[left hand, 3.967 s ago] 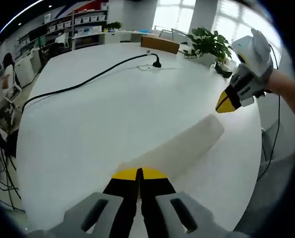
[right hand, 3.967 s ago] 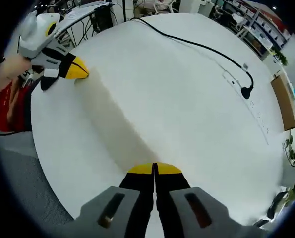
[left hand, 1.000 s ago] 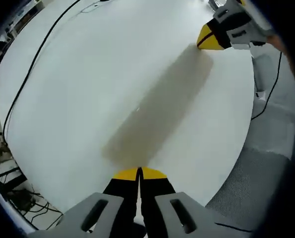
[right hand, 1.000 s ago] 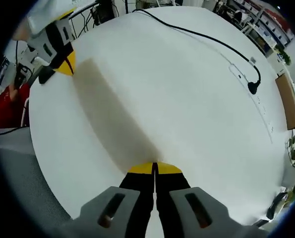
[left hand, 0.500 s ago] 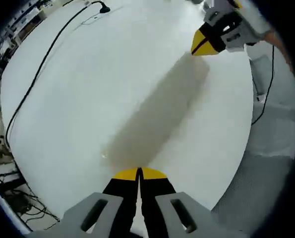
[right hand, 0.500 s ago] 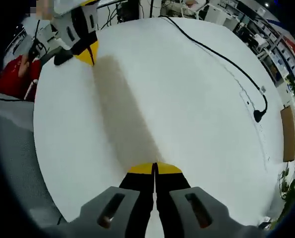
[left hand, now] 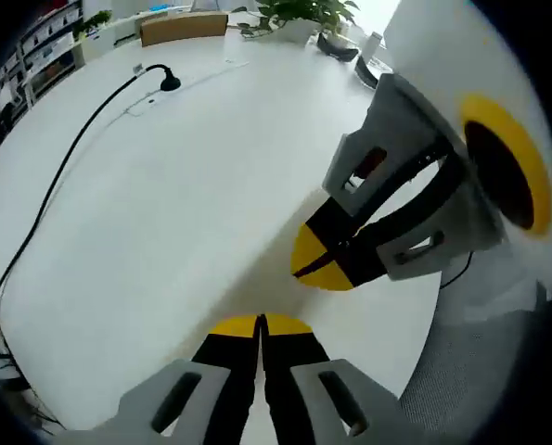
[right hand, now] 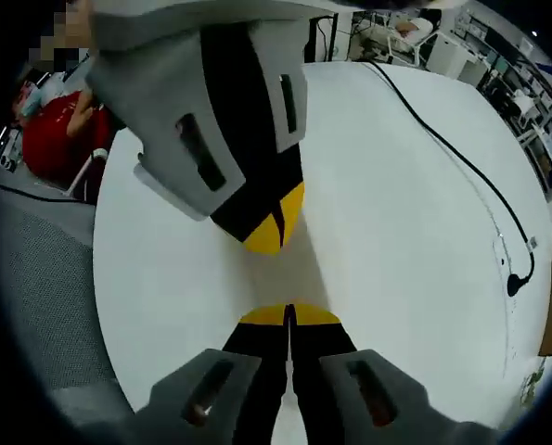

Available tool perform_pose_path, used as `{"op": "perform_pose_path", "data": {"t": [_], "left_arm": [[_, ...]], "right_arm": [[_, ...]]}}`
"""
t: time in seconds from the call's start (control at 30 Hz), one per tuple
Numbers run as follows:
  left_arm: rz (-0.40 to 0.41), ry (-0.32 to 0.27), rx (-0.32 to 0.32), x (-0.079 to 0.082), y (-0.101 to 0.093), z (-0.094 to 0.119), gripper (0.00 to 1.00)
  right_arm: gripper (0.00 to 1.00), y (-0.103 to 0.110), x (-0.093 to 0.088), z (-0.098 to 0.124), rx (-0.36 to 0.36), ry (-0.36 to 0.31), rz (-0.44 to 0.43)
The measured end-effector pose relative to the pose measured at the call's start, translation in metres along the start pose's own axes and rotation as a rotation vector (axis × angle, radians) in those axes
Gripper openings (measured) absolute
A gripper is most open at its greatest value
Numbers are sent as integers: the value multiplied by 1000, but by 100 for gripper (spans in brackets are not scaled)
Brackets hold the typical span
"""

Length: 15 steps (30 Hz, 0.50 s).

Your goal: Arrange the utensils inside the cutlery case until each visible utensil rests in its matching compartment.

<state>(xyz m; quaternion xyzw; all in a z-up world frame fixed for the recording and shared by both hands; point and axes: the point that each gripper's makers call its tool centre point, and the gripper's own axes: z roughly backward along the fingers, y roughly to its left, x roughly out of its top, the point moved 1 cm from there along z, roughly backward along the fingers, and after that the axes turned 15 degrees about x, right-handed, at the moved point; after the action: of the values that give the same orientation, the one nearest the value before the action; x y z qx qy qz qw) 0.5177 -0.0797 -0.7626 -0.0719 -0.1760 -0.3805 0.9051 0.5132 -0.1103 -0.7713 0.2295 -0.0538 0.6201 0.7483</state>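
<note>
a white round table (left hand: 164, 204) with a black cable (left hand: 62, 176); left gripper (left hand: 259, 324) and right gripper (right hand: 289, 315) meet tip to tip, jaws pressed together. whether they pinch the pale strip (right hand: 303, 273) between them, i cannot tell.

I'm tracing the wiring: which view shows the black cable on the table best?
The left gripper view: the black cable runs long across the white table to its plug end. In the right gripper view the cable is thinner, near the edge.
</note>
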Motion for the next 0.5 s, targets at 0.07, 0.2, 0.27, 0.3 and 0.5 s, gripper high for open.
{"op": "perform_pose_path", "data": {"t": [0.07, 0.2, 0.27, 0.3, 0.5], "left_arm": [[-17, 10, 7, -5, -1, -4, 0], [-6, 38, 2, -14, -3, -11, 0], [-17, 20, 6, -11, -3, -10, 0], [-10, 19, 8, -10, -3, -10, 0], [23, -46, -21, -4, -7, -15, 0]], "right_arm": [[0, 0, -5, -4, 12, 16, -5], [0, -5, -5, -6, 26, 4, -15], [0, -3, -5, -3, 18, -18, -27], [0, -3, -5, -3, 23, -15, -29], [0, -3, -7, -4, 21, -16, -71]]}}
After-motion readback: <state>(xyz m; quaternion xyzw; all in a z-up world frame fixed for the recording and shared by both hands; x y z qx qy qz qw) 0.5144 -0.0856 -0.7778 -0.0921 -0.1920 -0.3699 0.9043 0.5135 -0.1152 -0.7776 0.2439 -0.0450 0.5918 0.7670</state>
